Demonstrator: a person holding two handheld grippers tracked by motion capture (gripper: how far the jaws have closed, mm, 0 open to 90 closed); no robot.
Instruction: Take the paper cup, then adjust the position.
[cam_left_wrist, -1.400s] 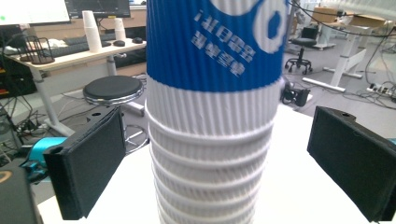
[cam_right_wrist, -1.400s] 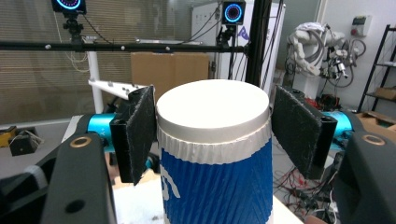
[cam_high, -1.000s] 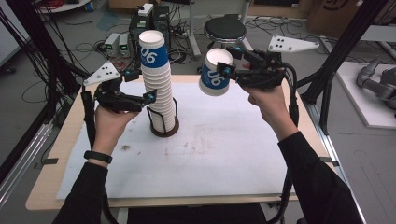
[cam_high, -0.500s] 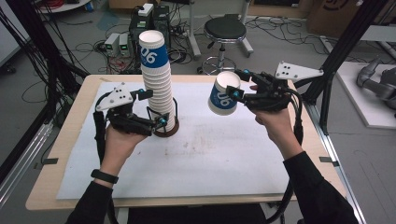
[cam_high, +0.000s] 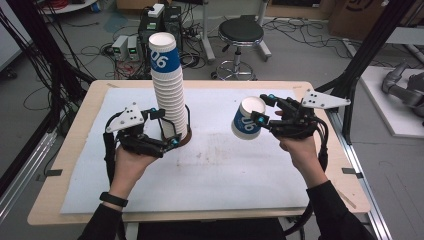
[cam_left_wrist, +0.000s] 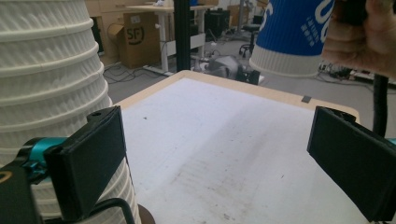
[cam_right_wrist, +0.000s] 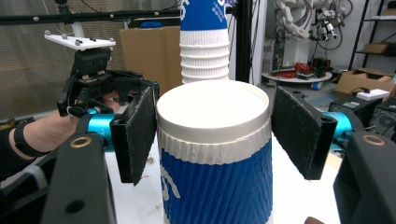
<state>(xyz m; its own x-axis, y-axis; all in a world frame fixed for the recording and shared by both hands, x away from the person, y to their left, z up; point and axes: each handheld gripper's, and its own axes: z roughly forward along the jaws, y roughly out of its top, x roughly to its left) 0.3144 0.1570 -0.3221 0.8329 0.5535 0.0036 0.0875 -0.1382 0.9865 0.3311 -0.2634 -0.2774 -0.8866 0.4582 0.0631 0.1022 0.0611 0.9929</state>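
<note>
A single blue-and-white paper cup (cam_high: 247, 118) is being held in the air by the right gripper (cam_high: 260, 120), its jaws clenched on the cup's ribbed wall; in the right gripper view the cup (cam_right_wrist: 215, 154) is standing between the two black pads with its white rim towards the camera. In the high view the cup is being carried tilted above the bench (cam_high: 75, 145), at about 3 o'clock from the tall stack of cups (cam_high: 167, 95) and well apart from it. The stack is standing upright on a dark round base (cam_high: 184, 141) on the white mat (cam_high: 215, 170), its top cup bearing the blue band.

The left gripper (cam_high: 172, 135) is being held at the foot of the stack, at about 8 o'clock from it. Its jaws are released and standing wide: in the left gripper view one pad is lying close beside the stack's ribbed wall (cam_left_wrist: 51, 93), the other well apart at 3 o'clock, with bare mat between them.
</note>
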